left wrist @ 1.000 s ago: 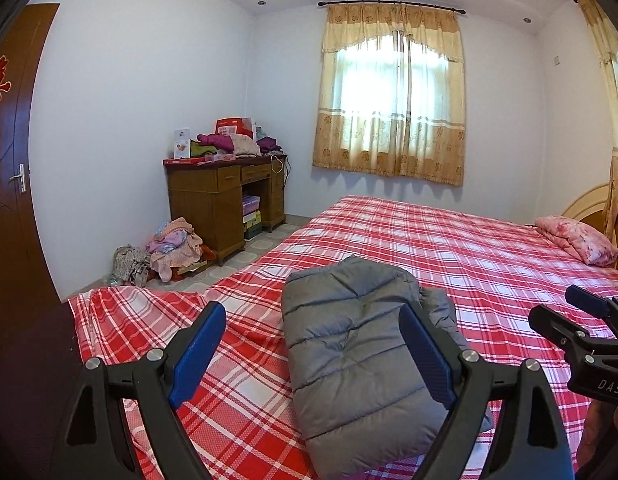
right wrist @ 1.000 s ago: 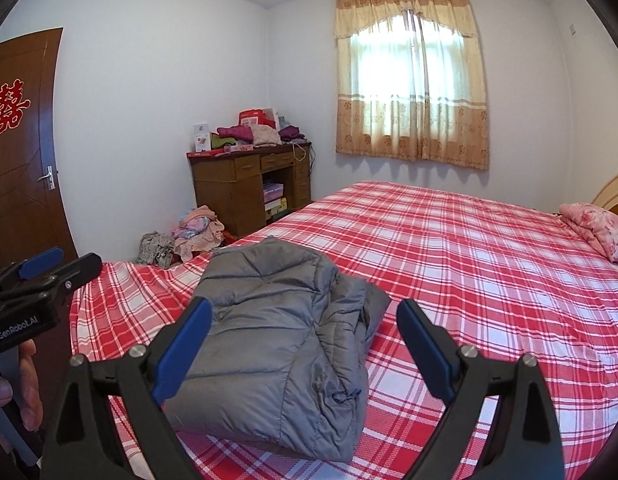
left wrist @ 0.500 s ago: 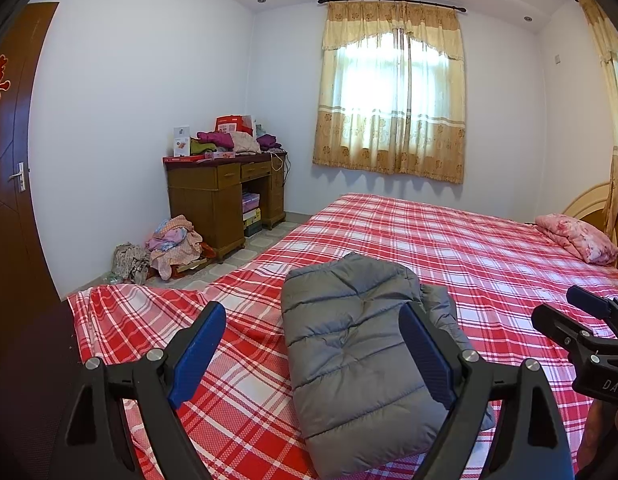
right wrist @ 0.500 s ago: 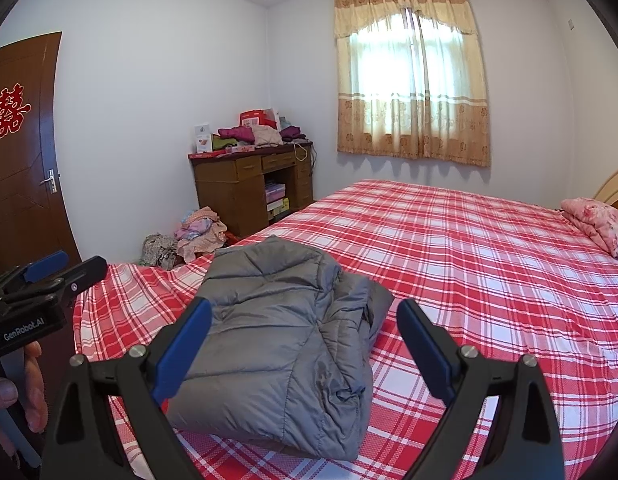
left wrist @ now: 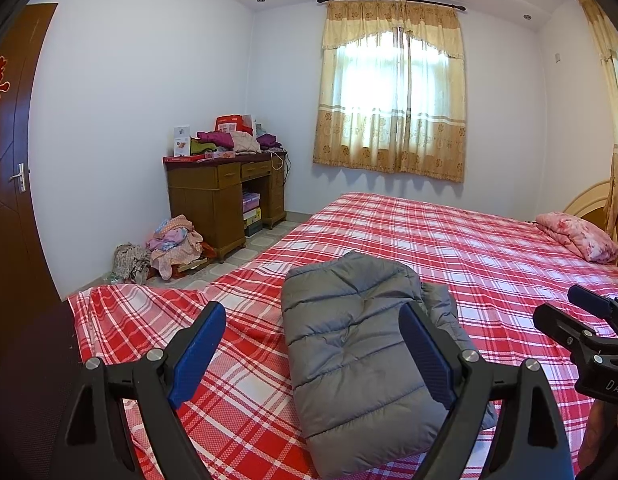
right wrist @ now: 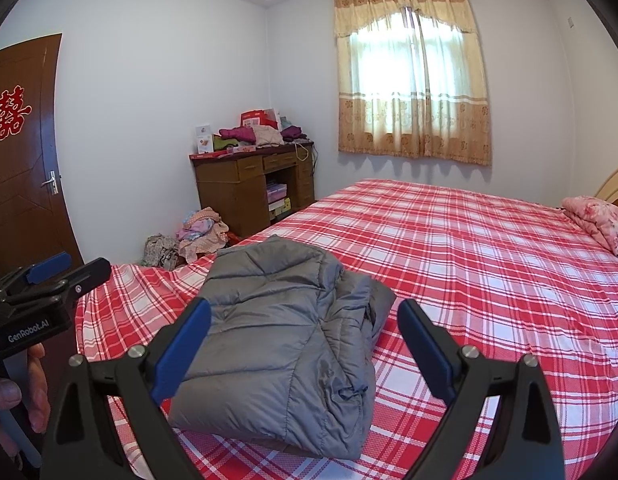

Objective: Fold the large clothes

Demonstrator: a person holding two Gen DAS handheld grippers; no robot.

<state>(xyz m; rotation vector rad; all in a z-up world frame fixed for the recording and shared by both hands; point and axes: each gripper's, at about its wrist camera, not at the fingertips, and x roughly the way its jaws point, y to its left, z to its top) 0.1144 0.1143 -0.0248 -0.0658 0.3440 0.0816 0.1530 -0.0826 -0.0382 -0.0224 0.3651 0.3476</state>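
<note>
Above the bed [left wrist: 449,240], the left tool [left wrist: 313,350] and right tool [right wrist: 305,340] both hang spread wide, gripping nothing, clear of the folded jacket [right wrist: 277,340].

We take the wooden desk [left wrist: 225,200] against the far wall as our landmark. On its top we see a pile of clothes [left wrist: 233,141], a red box [left wrist: 233,124] and a small white box [left wrist: 181,141]. In its open knee space we see stacked boxes [left wrist: 252,210]. On the floor to its left lies a heap of clothes [left wrist: 177,242], with a patterned bag [left wrist: 129,258] just beyond. Further left stands a brown door [right wrist: 25,168] bearing a red paper character [right wrist: 9,114]. To the desk's right, beige curtains [left wrist: 393,92] cover a window. Further right we see a pink floral pillow [left wrist: 575,236] beside a headboard [left wrist: 589,202].
</note>
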